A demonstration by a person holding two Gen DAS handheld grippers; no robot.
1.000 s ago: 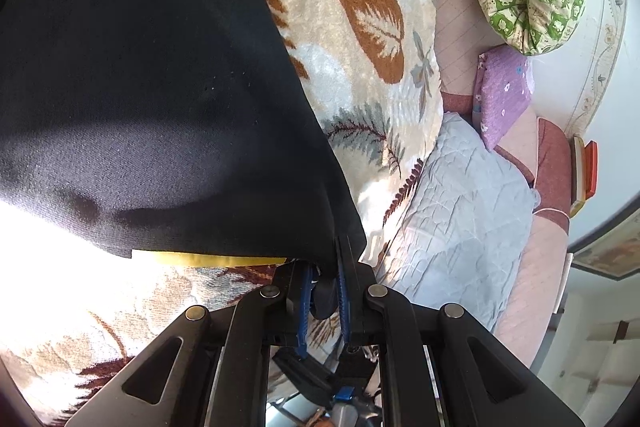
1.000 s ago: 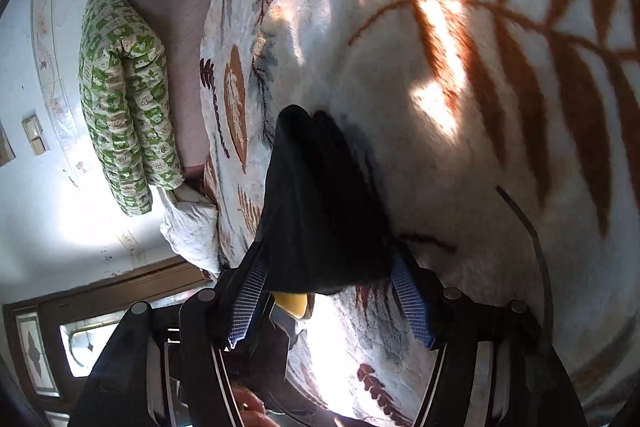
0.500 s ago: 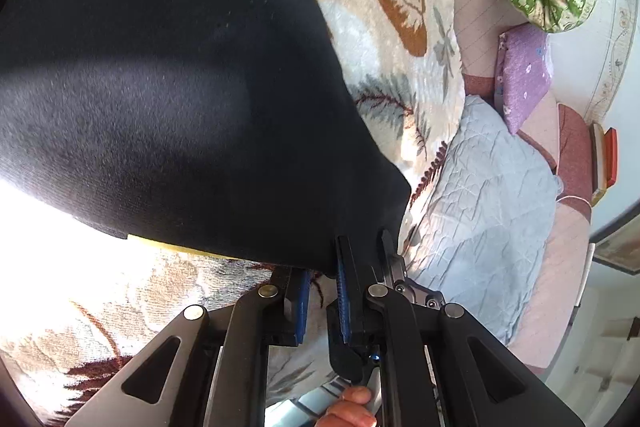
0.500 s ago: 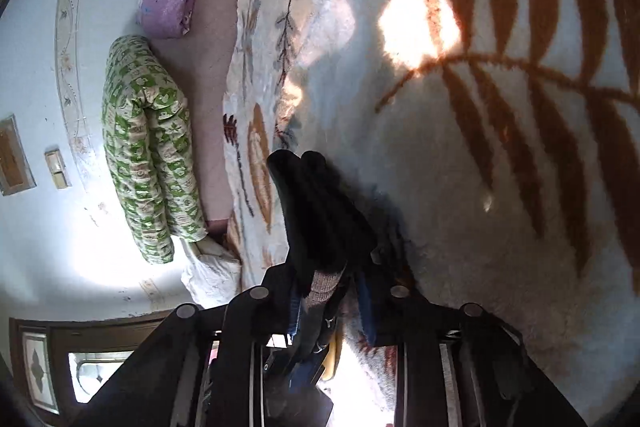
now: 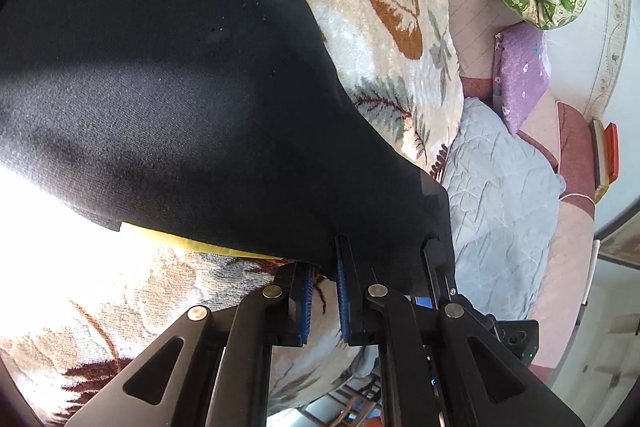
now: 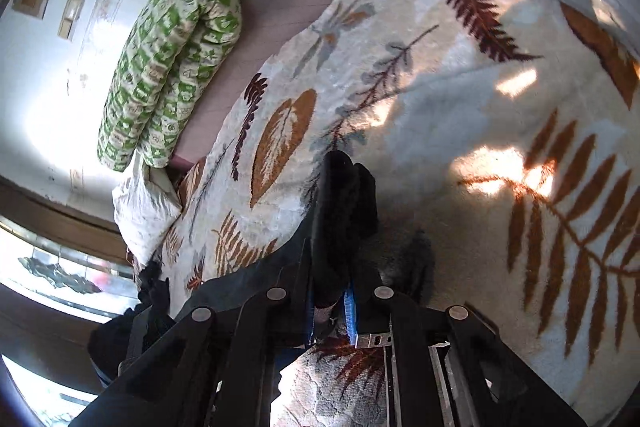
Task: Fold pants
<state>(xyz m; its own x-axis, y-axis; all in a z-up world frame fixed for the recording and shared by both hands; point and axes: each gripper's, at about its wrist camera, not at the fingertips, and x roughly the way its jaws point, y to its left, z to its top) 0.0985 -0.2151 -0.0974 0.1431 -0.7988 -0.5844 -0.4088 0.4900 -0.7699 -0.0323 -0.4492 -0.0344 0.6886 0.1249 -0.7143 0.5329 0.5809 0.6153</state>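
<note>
Your left tool (image 5: pixel 322 269) pinches the black pants (image 5: pixel 168 87); your right tool (image 6: pixel 332 291), jaws just closing, grips a bunched fold above the bed's leaf blanket (image 6: pixel 460 99).

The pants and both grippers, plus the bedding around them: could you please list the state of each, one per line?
Black pants: lifted, pinched at two spots.
Left gripper: shut on the pants' edge.
Right gripper: jaws just closing, now shut on a bunched fold of pants.
Leaf-print blanket: spread flat on the bed.
Green patterned quilt: folded double.
Purple pillow: lying beside the green quilt.
</note>
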